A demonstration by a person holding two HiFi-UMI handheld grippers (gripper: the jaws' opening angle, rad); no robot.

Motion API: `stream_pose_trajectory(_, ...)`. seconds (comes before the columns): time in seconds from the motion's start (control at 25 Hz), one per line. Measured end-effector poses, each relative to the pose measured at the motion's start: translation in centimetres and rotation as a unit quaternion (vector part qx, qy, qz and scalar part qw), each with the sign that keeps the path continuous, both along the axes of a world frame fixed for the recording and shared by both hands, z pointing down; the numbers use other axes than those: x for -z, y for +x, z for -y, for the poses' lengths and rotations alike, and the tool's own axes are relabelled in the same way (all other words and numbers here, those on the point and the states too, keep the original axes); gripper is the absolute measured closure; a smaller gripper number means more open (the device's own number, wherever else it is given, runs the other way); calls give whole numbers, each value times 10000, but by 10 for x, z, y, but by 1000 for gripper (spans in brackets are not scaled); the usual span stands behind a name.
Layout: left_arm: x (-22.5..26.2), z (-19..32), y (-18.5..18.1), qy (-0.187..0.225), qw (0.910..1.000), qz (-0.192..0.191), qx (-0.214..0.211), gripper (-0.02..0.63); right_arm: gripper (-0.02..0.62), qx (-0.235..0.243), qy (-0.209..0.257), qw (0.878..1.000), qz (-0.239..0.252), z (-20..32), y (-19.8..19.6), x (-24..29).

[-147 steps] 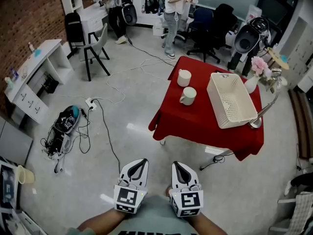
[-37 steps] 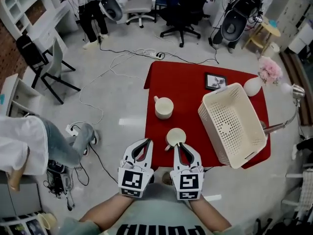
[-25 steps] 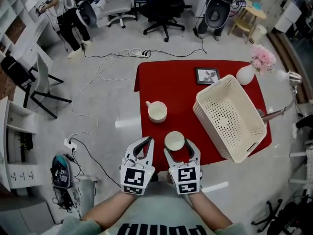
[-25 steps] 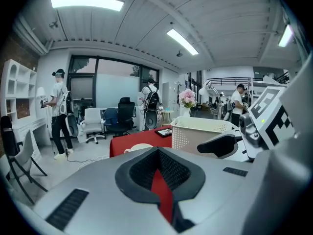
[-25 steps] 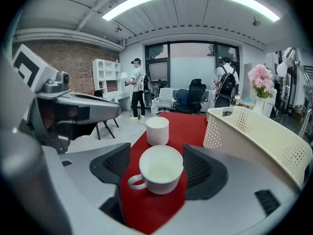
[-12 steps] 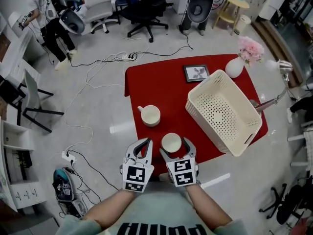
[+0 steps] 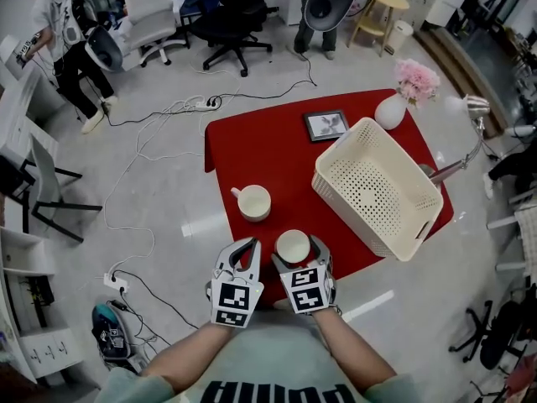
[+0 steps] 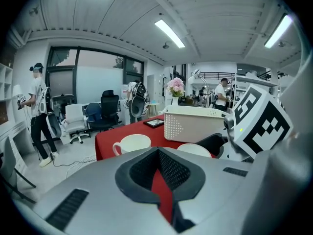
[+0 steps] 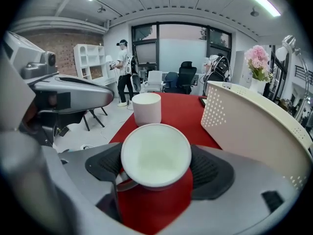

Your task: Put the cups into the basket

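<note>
Two white cups stand on the red table (image 7: 277,154). The near cup (image 7: 293,245) (image 9: 155,154) sits by the front edge, between the jaws of my right gripper (image 7: 295,250) (image 9: 155,169). Those jaws stand wide on either side of it, pads close to its wall without a visible squeeze. The far cup (image 7: 252,201) (image 9: 146,108) stands behind and to the left, handle pointing left. A cream perforated basket (image 7: 373,193) (image 9: 244,121) lies empty at the right. My left gripper (image 7: 243,248) (image 8: 159,155) hovers left of the near cup, jaws together, holding nothing.
A framed picture (image 7: 325,125), a white vase with pink flowers (image 7: 390,110) and a desk lamp (image 7: 470,107) stand at the table's far side. Cables (image 7: 168,141) and office chairs (image 7: 226,15) are on the floor beyond. A person (image 7: 59,32) stands far left.
The table has drawn nearer in the head view. My right gripper has slid forward so the near cup now sits between its jaws, which have widened. The left gripper stays beside it.
</note>
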State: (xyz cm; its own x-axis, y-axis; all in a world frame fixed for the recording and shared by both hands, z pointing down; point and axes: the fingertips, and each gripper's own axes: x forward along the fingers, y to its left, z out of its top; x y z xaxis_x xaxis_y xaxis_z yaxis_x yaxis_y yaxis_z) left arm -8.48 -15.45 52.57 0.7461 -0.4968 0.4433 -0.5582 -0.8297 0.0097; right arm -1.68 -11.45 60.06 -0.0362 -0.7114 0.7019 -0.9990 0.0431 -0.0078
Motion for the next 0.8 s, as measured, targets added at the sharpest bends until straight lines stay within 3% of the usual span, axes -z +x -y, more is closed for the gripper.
stream_pose_trajectory(0.36,2,0,1,15,9997,-130,-228,601,207,-244,-54,9997,12,-5,2,4)
stream_pose_trajectory(0.8,22,11,0,-7,9987,-474,-211,601,207,-261,281,9991,-197,1,-2,60)
